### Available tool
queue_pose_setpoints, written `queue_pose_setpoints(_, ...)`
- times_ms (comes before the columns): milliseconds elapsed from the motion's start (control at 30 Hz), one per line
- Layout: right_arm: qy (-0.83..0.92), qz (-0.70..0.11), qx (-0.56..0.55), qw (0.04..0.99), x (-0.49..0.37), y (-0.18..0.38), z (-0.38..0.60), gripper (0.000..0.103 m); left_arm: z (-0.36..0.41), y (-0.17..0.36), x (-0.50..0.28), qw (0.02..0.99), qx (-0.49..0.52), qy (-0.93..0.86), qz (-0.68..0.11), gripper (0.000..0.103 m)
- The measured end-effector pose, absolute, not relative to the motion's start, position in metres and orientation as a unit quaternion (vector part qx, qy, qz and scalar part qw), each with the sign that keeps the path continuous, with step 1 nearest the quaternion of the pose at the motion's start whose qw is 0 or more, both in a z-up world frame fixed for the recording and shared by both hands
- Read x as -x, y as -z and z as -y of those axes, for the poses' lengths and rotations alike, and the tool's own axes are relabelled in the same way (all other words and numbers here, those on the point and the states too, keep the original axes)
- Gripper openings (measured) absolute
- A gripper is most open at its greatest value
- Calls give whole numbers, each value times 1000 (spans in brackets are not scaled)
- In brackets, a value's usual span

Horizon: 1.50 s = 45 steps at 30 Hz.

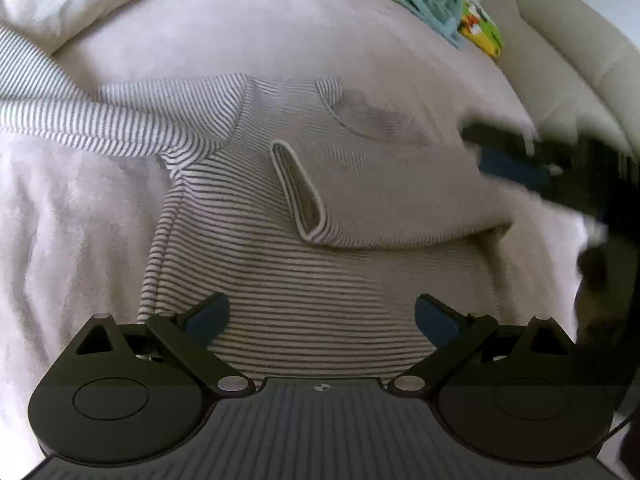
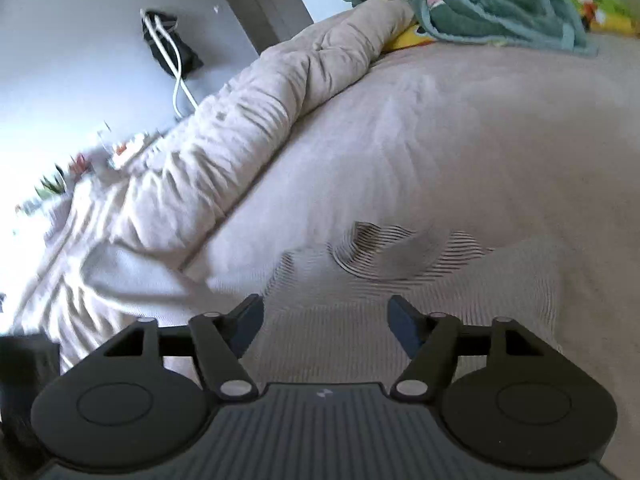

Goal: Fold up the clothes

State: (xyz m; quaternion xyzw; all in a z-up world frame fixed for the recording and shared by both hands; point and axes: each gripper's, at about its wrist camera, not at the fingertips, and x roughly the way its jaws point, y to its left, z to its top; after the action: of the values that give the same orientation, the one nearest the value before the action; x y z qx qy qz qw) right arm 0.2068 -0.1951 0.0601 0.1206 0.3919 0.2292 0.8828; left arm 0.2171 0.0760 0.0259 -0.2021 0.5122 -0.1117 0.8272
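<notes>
My left gripper (image 1: 322,320) hangs just above the lower body of the striped shirt (image 1: 280,248), its blue-padded fingers spread wide with nothing between them. The shirt lies spread on the bed cover (image 1: 240,32) straight ahead of those fingers. One sleeve (image 1: 100,116) runs off to the left, and the other sleeve (image 1: 360,204) is folded across the chest, its cuff opening toward me as a narrow loop. My right gripper (image 2: 326,326) is also gaping wide and holds nothing; it hovers low over the same shirt (image 2: 384,252), whose neckline lies just beyond its fingertips. From the left wrist view that gripper shows only as a dark, blurred shape (image 1: 516,168) at the shirt's right edge.

The shirt is a soft, thin knit with fine grey and white stripes, wrinkled around the collar. The bed cover is pale pinkish, fuzzy and gently rumpled.

A bunched duvet (image 2: 240,112) is heaped along the left side of the bed, well apart from the shirt. A teal towel (image 2: 480,8) lies at the far end, over something bright yellow and green (image 2: 612,16). A white cable (image 2: 176,68) hangs on the wall beyond the duvet, and a cream padded headboard or cushion (image 1: 568,60) sits to the right.
</notes>
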Motion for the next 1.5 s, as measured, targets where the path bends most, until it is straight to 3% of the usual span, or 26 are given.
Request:
queue_pose_setpoints(100, -192, -397, -78, 894, -193, -61, 215, 73, -80, -31, -228, 810, 265, 107, -511, 99)
queue_pose_setpoints(133, -176, -402, -68, 896, -189, -60, 223, 73, -82, -33, -231, 804, 286, 105, -510, 93)
queue_pose_setpoints(167, -161, -406, -59, 897, -185, -59, 231, 73, -81, -33, -236, 796, 305, 102, -513, 75)
queue_pose_setpoints(200, -148, -413, -58, 897, -179, -55, 237, 73, -78, -29, -241, 784, 321, 95, -523, 71)
queue_pose_setpoints(333, -91, -425, 9, 901, -160, -40, 247, 70, -57, -4, -259, 752, 361, 52, -549, 74)
queue_pose_setpoints(400, -69, -417, 98, 901, -161, -30, 238, 57, -43, -4, -265, 773, 335, 30, -539, 74)
queue_pose_setpoints(500, -68, -406, 156, 898, -172, -16, 233, 57, -21, -8, -272, 809, 286, 1, -514, 73)
queue_pose_setpoints(600, -58, -407, 177, 894, -192, 1, 230, 57, 6, -15, -283, 854, 176, -9, -490, 51)
queue_pose_setpoints(667, -38, -392, 204, 896, -202, 8, 225, 56, 15, -23, -292, 876, 104, -17, -470, 12)
queue_pose_setpoints(800, -41, -352, 216, 910, -196, -3, 213, 56, -16, -58, -281, 914, 54, -48, -398, 13)
queue_pose_setpoints(900, -67, -360, 233, 901, -188, 6, 201, 56, -37, -60, -267, 916, 38, -66, -394, 19)
queue_pose_setpoints(967, -76, -371, 242, 893, -187, 15, 195, 56, -50, -53, -259, 907, 68, -56, -412, 40)
queue_pose_setpoints(1167, -66, -375, 233, 895, -187, 20, 193, 56, -65, -39, -252, 891, 128, -34, -435, 67)
queue_pose_setpoints(1233, -64, -362, 251, 896, -187, 18, 192, 56, -65, -36, -255, 888, 137, -27, -438, 60)
queue_pose_setpoints(1267, -63, -355, 260, 896, -187, 17, 191, 56, -61, -37, -261, 891, 127, -23, -436, 40)
queue_pose_setpoints(1333, -54, -344, 278, 895, -188, 15, 190, 56, -52, -42, -273, 897, 108, -12, -428, 18)
queue_pose_setpoints(1433, 8, -326, 287, 901, -192, 14, 198, 58, -32, -68, -282, 926, 81, 40, -367, 19)
queue_pose_setpoints(1500, 35, -326, 283, 901, -192, 16, 204, 67, -16, -79, -282, 941, 38, 66, -330, 19)
